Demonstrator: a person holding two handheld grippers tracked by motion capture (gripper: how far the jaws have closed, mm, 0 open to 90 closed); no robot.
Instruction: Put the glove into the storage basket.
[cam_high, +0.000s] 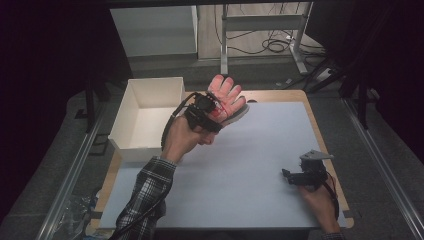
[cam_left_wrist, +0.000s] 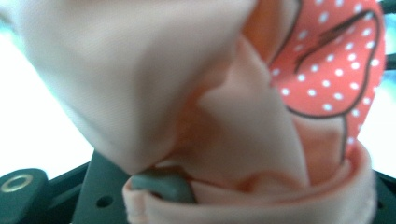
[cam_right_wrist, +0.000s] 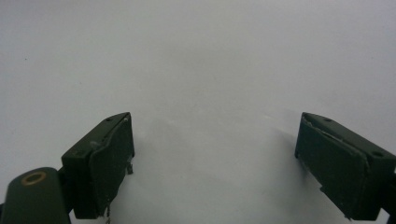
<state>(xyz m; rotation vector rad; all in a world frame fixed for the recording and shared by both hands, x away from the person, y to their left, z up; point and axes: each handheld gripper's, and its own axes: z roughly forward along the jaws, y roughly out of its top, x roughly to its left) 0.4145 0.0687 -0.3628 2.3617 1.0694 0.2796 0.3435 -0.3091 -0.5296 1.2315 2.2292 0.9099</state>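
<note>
- The left gripper (cam_high: 212, 111) is clamped on a pink glove (cam_high: 227, 96), held up off the mat (cam_high: 250, 165) over its far left corner.
- In the left gripper view, peach cloth with a red, white-dotted patch (cam_left_wrist: 327, 60) bunches right against the lens; one grey pad (cam_left_wrist: 163, 184) bites into a fold near the hemmed cuff.
- The glove's fingers fan up and away from the person, reaching past the mat's far edge; the cuff end hangs toward the table.
- A white box (cam_high: 145, 117), open on top, sits just left of the glove, along the table's left edge. Its near right corner lies close under the left hand (cam_high: 182, 137).
- The right gripper (cam_high: 292, 176) sits low at the mat's near right part, close to the right edge, well apart from the glove.
- Its jaws stand wide apart with nothing between them; in the right gripper view only bare pale mat lies ahead.
- The mat's whole middle, from the left forearm across to the right gripper, is bare, so there is open room there.
- A strip of wooden tabletop (cam_high: 327, 150) borders the mat on the right; beyond it a metal rail (cam_high: 385, 165) runs along the floor.
- Behind the table's far edge stand the legs of a frame (cam_high: 260, 35), with cables on the floor.
</note>
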